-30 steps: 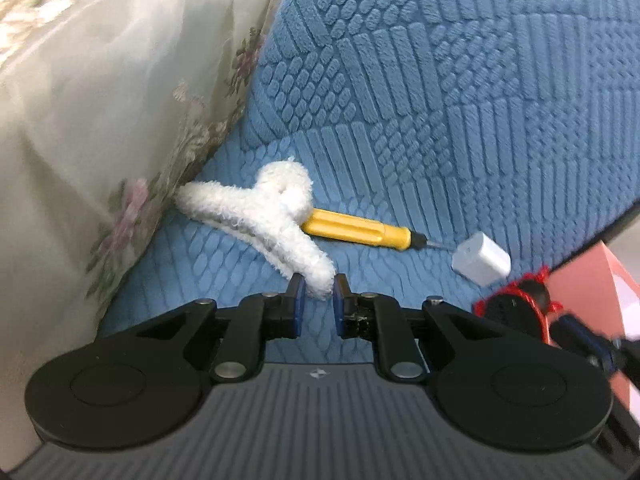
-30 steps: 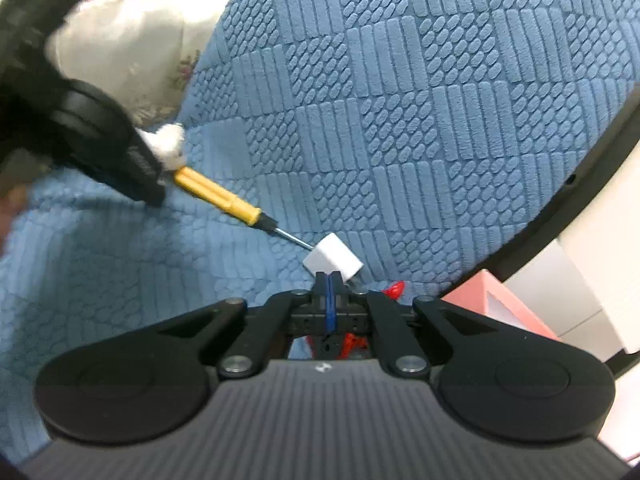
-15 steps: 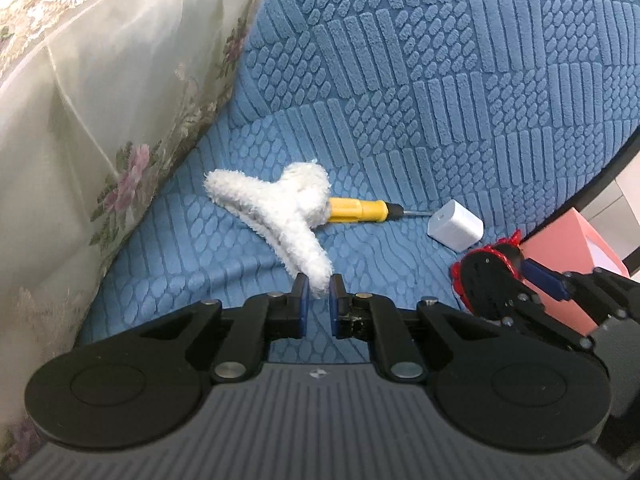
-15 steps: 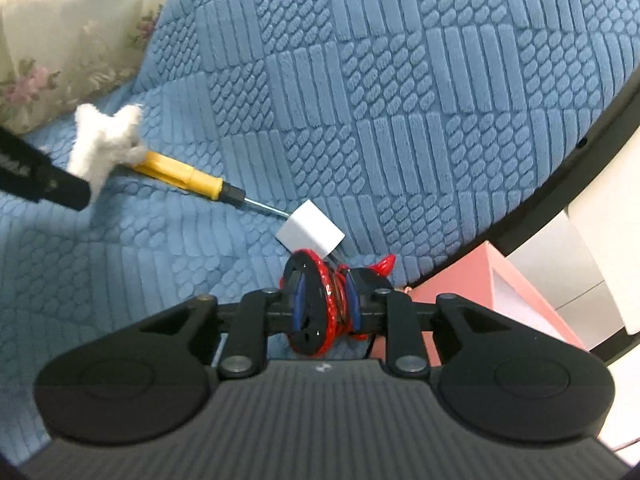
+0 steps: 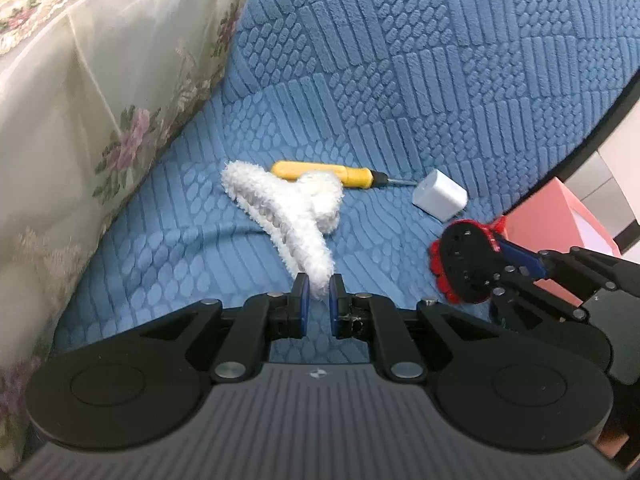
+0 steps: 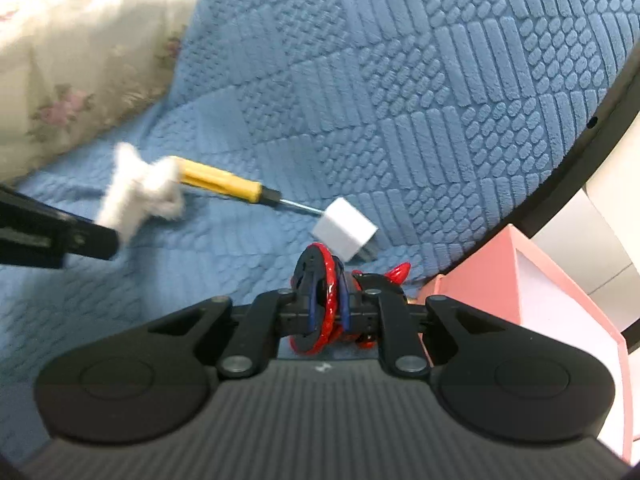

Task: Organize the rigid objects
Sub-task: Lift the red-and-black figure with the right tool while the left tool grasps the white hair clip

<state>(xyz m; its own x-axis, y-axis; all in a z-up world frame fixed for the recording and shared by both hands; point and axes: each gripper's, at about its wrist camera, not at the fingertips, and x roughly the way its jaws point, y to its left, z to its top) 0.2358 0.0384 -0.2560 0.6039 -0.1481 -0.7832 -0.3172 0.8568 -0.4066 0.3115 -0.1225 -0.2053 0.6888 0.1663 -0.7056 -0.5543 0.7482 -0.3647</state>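
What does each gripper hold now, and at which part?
The left gripper pinches the fluffy white hair claw by one handle tip. The right gripper clamps the red and black toy across its round black disc.

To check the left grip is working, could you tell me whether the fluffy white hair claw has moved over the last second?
Yes. The fluffy white hair claw, pinched by the left gripper, has slid off the yellow screwdriver's handle toward the camera, exposing the handle's butt end.

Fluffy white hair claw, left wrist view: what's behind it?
Behind the fluffy white hair claw lies the yellow screwdriver; its handle's middle is hidden by the claw. Its tip reaches the white charger.
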